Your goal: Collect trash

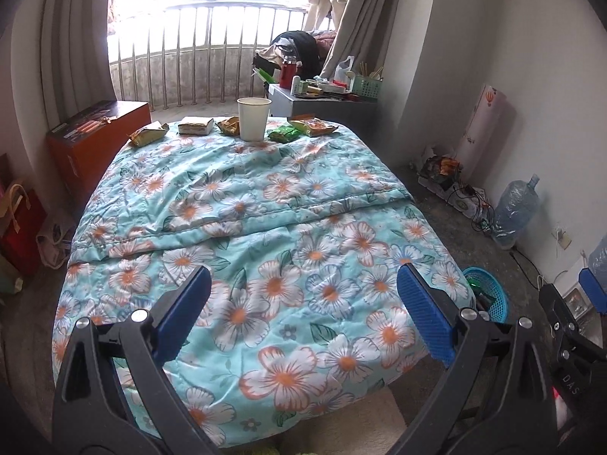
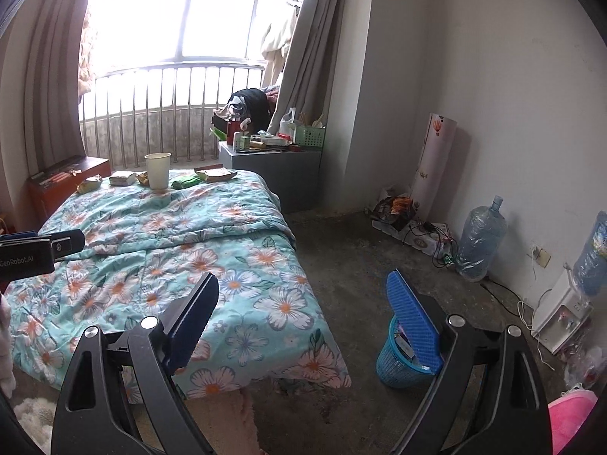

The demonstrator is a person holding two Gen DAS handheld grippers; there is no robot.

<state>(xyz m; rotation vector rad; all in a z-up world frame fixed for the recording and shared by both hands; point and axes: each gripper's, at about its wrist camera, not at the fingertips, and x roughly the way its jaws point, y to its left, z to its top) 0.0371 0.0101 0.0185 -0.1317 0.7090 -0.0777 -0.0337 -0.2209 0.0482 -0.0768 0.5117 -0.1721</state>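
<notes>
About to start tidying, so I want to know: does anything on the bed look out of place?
Yes. A row of snack wrappers and a paper cup sits on the floral quilt at the bed's far end, litter rather than bedding. The cup stands upright; no spill is visible.

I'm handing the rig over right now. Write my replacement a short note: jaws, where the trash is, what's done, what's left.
Left gripper: jaws open, empty, above the near end of the bed.
Right gripper: jaws open, empty, off the bed's near right corner, above the floor.
Trash: all in a row at the far end of the floral quilt, namely a paper cup standing upright and five snack wrappers around it.
Bin: blue basket on the floor by the bed's near right corner; a few things are already in it, unclear what.
Done: nothing held.
Left: reach to the far end, pick each piece, drop it in the basket.
</notes>
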